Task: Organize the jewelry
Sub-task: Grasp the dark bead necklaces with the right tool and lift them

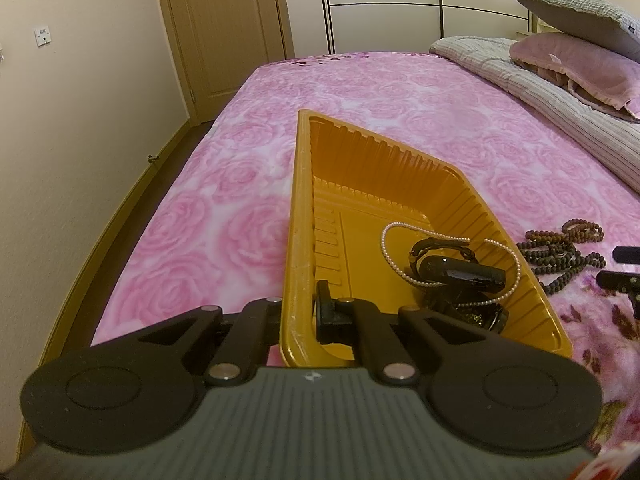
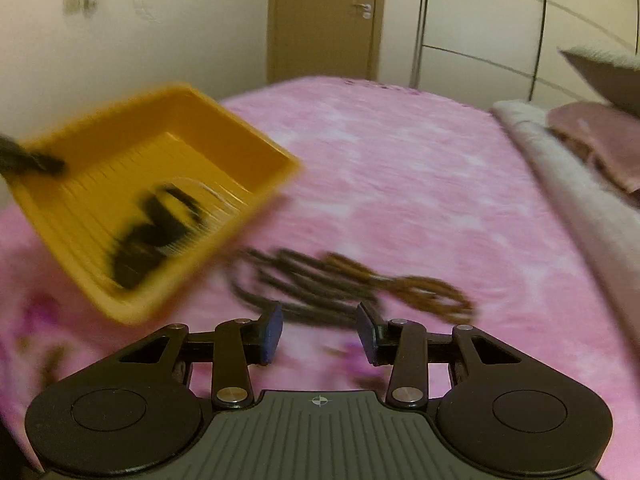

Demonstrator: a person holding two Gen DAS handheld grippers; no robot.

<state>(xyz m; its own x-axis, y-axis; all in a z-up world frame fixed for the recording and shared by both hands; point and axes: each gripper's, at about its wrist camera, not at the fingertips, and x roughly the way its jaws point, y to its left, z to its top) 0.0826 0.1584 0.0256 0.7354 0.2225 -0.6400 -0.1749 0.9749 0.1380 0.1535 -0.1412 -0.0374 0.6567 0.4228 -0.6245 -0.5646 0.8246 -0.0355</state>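
Note:
A yellow ribbed tray [image 1: 298, 216] lies on the pink rose-print bed. My left gripper [image 1: 298, 316] is shut on its near left wall, one finger inside and one outside. Inside the tray lie a pearl necklace [image 1: 384, 242] and a black watch [image 1: 460, 272] over other dark pieces. Strings of dark and brown wooden beads [image 1: 560, 254] lie on the bed to the tray's right. The right wrist view is blurred: my right gripper [image 2: 319, 332] stands open just short of the beads [image 2: 320, 284], nothing between its blue pads [image 2: 272, 332]. The tray [image 2: 256, 140] is to its left.
A folded striped blanket [image 1: 540, 92] and pillows [image 1: 580, 60] lie at the far right of the bed. The bed's left edge [image 1: 132, 240] drops to a narrow strip of floor by the wall. A door [image 1: 224, 28] and wardrobe stand beyond the bed.

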